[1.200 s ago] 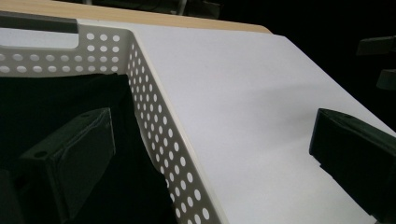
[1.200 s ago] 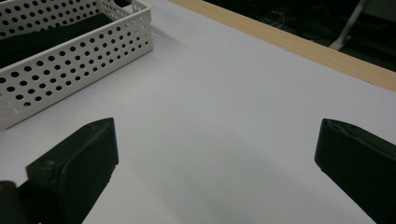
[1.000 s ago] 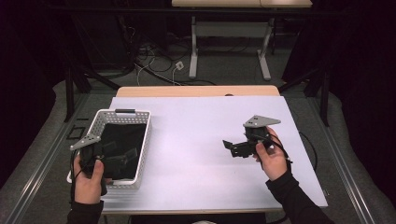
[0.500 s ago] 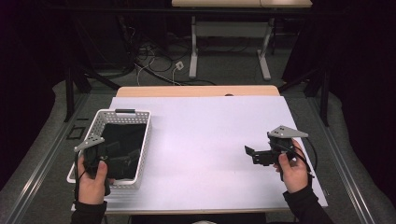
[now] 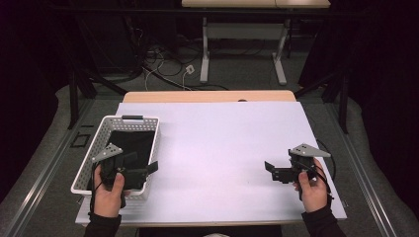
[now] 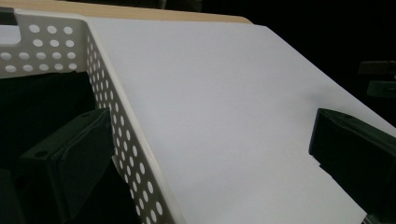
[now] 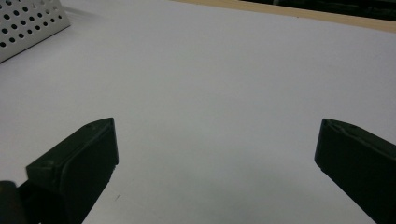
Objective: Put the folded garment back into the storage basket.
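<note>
High view shows the left gripper, jaws wide, straddling the near-right wall of the white perforated plastic basket, while the right gripper, equally wide and empty, waits well right of that basket, so the step looks like reaching for the basket's wall, and next the 2 left jaws must close on it.

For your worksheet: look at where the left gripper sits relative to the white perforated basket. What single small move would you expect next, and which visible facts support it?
Probably a short dip of the left gripper into the basket. Its jaws stand open and astride the basket's near side wall, one over the dark contents, one over the white table cover. The right gripper is open above the bare cover, far from the basket.
</note>
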Motion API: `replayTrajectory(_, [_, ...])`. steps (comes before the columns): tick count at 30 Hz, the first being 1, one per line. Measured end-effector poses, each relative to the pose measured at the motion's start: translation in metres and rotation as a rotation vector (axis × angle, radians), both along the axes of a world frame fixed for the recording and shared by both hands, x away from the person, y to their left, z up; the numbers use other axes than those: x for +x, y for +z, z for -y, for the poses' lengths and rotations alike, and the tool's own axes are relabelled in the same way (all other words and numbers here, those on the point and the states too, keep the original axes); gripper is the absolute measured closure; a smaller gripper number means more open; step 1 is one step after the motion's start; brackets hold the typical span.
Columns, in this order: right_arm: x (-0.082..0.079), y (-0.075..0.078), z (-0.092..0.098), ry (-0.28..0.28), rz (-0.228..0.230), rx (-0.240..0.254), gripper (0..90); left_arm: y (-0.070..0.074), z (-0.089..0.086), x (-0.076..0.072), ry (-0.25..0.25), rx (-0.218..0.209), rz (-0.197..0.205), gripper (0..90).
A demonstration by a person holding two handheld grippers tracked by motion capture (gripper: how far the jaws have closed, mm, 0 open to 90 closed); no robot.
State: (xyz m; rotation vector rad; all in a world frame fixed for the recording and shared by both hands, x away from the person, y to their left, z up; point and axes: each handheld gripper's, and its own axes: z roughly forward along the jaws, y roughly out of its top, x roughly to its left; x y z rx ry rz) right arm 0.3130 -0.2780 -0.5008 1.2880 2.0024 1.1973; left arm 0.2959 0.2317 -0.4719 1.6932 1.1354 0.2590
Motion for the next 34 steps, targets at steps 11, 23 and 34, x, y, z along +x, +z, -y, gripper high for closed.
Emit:
replayTrajectory(11, [-0.001,-0.018,0.004,-0.011,0.004,0.018,0.0,-0.003,0.001,0.001,-0.002,0.001,-0.001,0.4])
replayTrajectory(23, [0.003,-0.028,0.012,-0.030,-0.012,0.011,0.0,-0.004,0.001,0.001,0.000,0.005,-0.003,0.4])
replayTrajectory(34, [0.005,-0.033,0.013,-0.025,-0.028,0.012,0.0,-0.004,0.001,0.002,0.001,0.003,-0.002,0.4])
